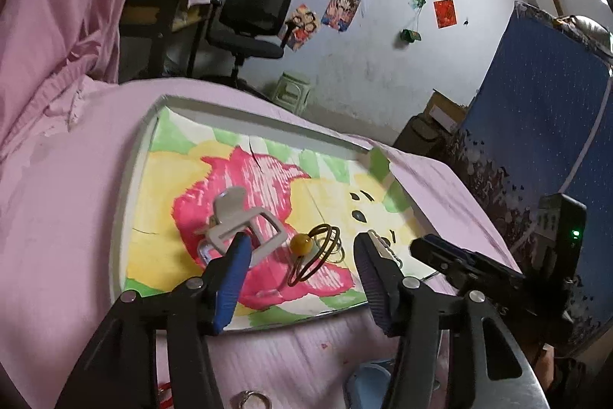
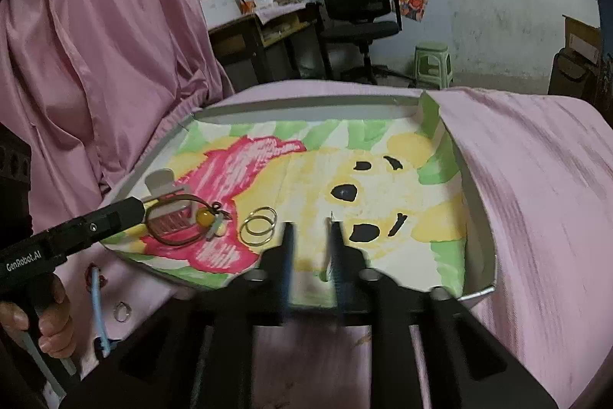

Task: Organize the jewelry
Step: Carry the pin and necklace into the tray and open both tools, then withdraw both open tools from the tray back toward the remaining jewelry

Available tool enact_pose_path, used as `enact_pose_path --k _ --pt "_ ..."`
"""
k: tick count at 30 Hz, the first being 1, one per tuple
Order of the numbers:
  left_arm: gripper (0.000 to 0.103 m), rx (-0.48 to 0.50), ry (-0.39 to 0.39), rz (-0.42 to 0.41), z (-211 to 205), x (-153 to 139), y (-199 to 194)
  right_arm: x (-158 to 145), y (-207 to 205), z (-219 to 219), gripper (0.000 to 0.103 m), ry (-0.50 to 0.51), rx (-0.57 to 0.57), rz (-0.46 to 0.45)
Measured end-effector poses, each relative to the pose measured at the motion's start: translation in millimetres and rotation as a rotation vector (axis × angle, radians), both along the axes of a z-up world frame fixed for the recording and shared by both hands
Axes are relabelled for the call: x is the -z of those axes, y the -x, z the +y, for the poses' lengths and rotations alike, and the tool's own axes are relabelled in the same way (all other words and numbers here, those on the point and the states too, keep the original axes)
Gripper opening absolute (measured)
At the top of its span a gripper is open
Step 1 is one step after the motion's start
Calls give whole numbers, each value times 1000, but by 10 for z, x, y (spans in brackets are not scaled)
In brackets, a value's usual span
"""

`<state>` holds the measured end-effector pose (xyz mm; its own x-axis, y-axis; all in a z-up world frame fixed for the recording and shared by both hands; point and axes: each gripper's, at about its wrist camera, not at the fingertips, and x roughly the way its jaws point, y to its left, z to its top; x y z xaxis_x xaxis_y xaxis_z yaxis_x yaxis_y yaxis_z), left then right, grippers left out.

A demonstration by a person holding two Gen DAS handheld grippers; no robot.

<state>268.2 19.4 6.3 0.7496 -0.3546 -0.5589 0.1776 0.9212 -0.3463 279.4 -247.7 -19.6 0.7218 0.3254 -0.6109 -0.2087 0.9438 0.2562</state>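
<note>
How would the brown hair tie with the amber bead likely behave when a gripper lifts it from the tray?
The hair tie is a thin looped cord, so it would probably droop and change shape rather than hold stiff. Its round bead looks like the heaviest part, so that end may swing low. It seems light, and it lies partly over the white clip, so it might drag that.

left gripper (image 1: 302,248) fingers apart | over hair tie (image 1: 312,252) | tray (image 1: 130,186)

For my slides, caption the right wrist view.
Right gripper open over painted tray holding gold rings and hair tie.
</note>
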Motion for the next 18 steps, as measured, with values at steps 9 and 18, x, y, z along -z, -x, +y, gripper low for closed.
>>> enact_pose_path --k 9,18 --pt "89 -62 -77 -114 -3 -182 383 -242 367 -69 51 2 23 -123" --pt "101 -95 -217 -216 -65 -258 824 -432 780 -104 85 10 47 -233"
